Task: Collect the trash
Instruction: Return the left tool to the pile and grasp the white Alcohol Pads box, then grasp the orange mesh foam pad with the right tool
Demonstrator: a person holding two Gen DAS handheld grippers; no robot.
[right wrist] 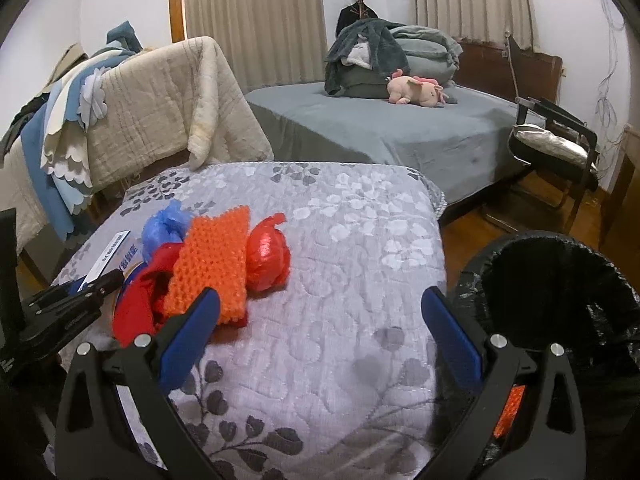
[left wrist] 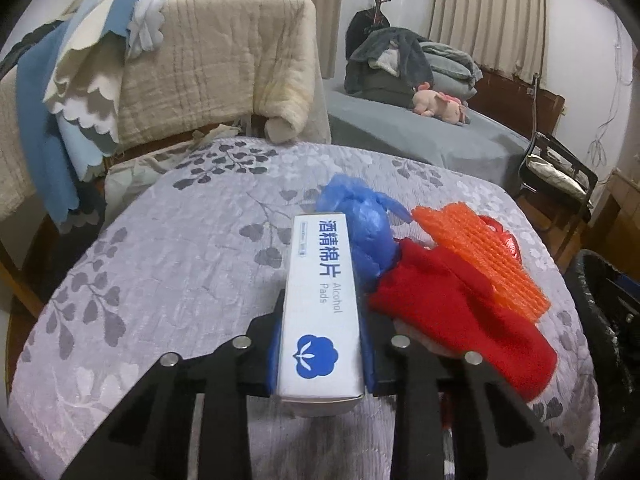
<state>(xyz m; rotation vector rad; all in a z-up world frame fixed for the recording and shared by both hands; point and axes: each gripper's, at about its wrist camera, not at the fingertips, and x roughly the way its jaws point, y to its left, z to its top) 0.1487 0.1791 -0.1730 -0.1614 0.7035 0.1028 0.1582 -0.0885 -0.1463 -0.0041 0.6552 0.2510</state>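
One white alcohol-pads box [left wrist: 320, 300] sits clamped between the left gripper's [left wrist: 322, 344] blue pads at lower centre. Right of it lie four soft pieces: a blue bag [left wrist: 360, 220], red cloth [left wrist: 460, 304], orange mesh [left wrist: 480, 248] and a red bag [right wrist: 268, 260]. Only the right wrist view shows the right gripper [right wrist: 320, 320], spread wide and empty, and the black-lined bin [right wrist: 560, 280] at right.

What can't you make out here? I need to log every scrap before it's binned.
- Bin contents: right wrist view, black liner too dark.
- Red cloth, near end: left wrist view, hidden behind the left gripper clamping the box.
- Red bag: left wrist view, mostly behind orange mesh.
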